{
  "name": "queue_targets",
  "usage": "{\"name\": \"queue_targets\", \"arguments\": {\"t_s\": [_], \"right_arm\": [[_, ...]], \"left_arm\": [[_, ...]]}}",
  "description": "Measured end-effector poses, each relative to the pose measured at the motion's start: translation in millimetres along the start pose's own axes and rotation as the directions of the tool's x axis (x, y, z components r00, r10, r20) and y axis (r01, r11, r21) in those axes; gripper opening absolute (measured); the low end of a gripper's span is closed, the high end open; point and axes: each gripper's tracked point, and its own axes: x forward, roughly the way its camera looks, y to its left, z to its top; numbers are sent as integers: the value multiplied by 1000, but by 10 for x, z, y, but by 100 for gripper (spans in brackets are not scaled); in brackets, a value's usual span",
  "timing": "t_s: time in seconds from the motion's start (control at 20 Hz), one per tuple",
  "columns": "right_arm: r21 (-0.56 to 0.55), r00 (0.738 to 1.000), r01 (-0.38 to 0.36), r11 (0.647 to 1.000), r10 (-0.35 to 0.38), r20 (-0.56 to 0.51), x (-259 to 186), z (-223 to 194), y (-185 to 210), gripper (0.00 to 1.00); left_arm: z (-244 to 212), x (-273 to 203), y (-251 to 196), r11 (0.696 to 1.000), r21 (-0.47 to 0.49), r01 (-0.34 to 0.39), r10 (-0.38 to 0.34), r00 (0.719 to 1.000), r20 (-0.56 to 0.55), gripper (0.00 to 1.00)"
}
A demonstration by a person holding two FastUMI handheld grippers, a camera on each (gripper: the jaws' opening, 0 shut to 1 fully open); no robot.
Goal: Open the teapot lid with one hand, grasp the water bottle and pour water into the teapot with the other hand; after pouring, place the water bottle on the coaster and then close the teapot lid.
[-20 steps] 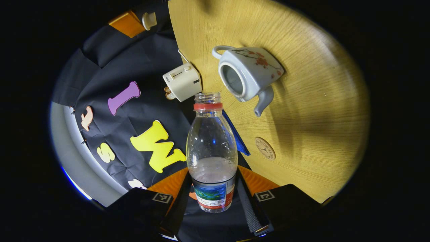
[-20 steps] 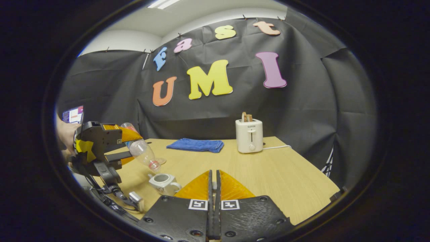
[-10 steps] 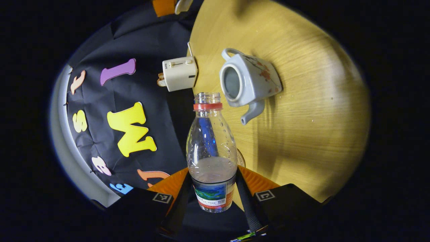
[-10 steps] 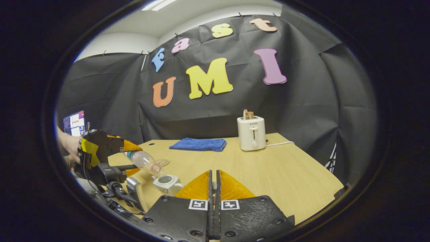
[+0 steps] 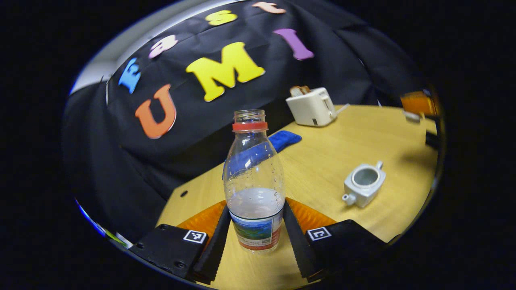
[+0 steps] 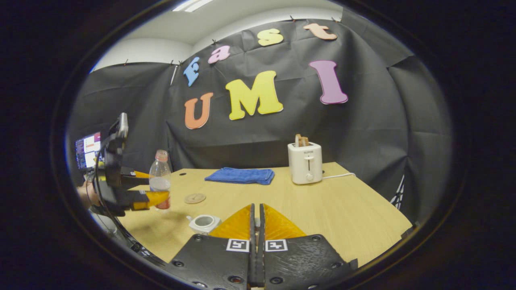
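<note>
A clear water bottle (image 5: 254,161), uncapped and about a third full, stands upright with my left gripper (image 5: 256,209) shut on its lower body. In the right gripper view the bottle (image 6: 160,179) and left gripper (image 6: 150,186) are at the table's left, just left of the round coaster (image 6: 195,198). The white teapot (image 5: 365,183) sits open on the table, spout toward me; it also appears as teapot (image 6: 203,222) beside my right gripper (image 6: 256,213), whose fingers are shut. In the left gripper view the right gripper (image 5: 417,108) hangs above the table with the white lid pinched in it.
A blue cloth (image 6: 240,175) lies at the table's back. A white toaster (image 6: 305,162) with its cord stands at the back right. A lit screen (image 6: 86,149) and a hand (image 6: 86,195) are at the far left. The wooden table (image 6: 342,201) ends near the right.
The left gripper has swung the bottle from a tilt over the teapot back to upright and drawn it left, away from the teapot. The right gripper has stayed put.
</note>
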Motion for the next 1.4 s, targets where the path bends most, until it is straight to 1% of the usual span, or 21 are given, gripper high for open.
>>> {"name": "queue_targets", "arguments": {"t_s": [0.05,0.15,0.2,0.35,0.4,0.5,0.65,0.9,1.0,1.15,1.3,1.4], "right_arm": [[-10,1000,-6,1000,6,-1,15,0,51,0],[-29,1000,-13,1000,12,-5,30,7,130,0],[-36,1000,-14,999,14,-5,32,3,154,0],[-50,1000,-9,999,8,-11,78,-6,194,0],[-53,1000,-7,999,7,-18,92,-36,200,0],[-59,1000,-6,998,4,-31,103,-77,219,0],[-79,999,5,997,-7,-33,109,-80,210,0],[-85,999,13,996,-16,-42,117,-121,196,0],[-88,999,19,996,-23,-47,113,-141,176,0],[-86,998,26,996,-31,-49,103,-155,152,0],[-87,998,22,996,-27,-51,108,-159,161,0],[-87,998,19,996,-24,-51,101,-166,177,0]], "left_arm": [[78,67,63,995,-97,3,-1,1000,18,76],[156,204,230,976,-217,-3,14,999,50,76],[246,313,350,966,-259,-8,27,997,68,76],[364,587,540,941,-339,-13,53,993,109,76],[388,684,591,938,-347,-23,67,991,117,76],[406,872,656,941,-335,-38,86,988,130,76],[417,1086,664,947,-321,-35,85,986,144,76],[272,1340,613,937,-347,-26,73,990,122,76],[197,1390,620,937,-346,-39,80,991,103,76],[162,1449,566,937,-347,-30,65,994,87,77],[161,1465,548,942,-335,-35,65,995,82,80],[103,1472,517,946,-322,-42,63,996,57,81]]}}
